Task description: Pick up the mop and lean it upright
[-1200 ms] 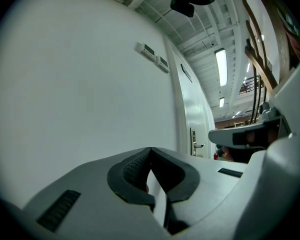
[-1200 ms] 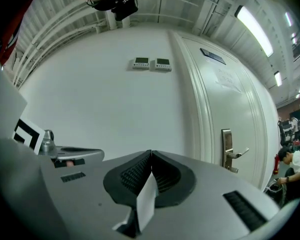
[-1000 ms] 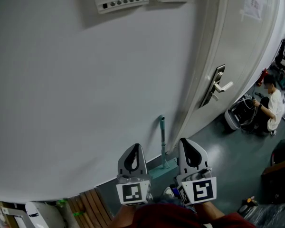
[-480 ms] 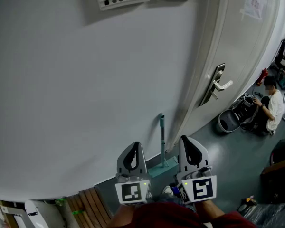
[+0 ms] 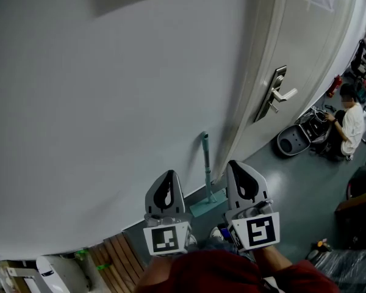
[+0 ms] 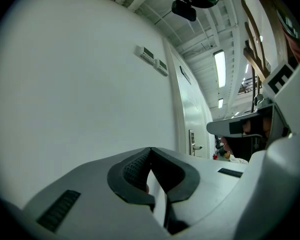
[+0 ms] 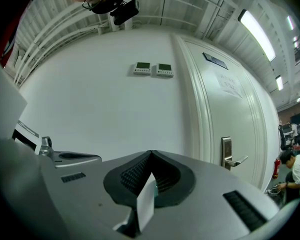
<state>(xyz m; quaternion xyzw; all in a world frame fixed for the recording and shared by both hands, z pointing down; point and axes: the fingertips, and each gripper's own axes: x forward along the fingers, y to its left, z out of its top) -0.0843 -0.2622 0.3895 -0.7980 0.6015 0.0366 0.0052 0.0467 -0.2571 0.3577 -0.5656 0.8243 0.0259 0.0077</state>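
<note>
Two grippers low in the head view, left gripper (image 5: pixel 166 182) and right gripper (image 5: pixel 239 173), both pinched shut and empty, neither touching the mop (image 5: pixel 206 163). Mop standing upright, teal handle against the wall (image 5: pixel 97 102) just beside the door (image 5: pixel 305 60) frame, head down on the floor (image 5: pixel 293 182) between the two grippers. Pretty much done by the look of it, nothing obvious left but backing away. One end of the mop head tucked behind the right gripper, so hard to say how flat.

Left gripper view: tips touching, nothing in between, no mop in sight.

Right gripper view: same deal, tips together, some pale strip (image 7: pixel 146 199) behind them, no clue what. No mop there either.
</note>
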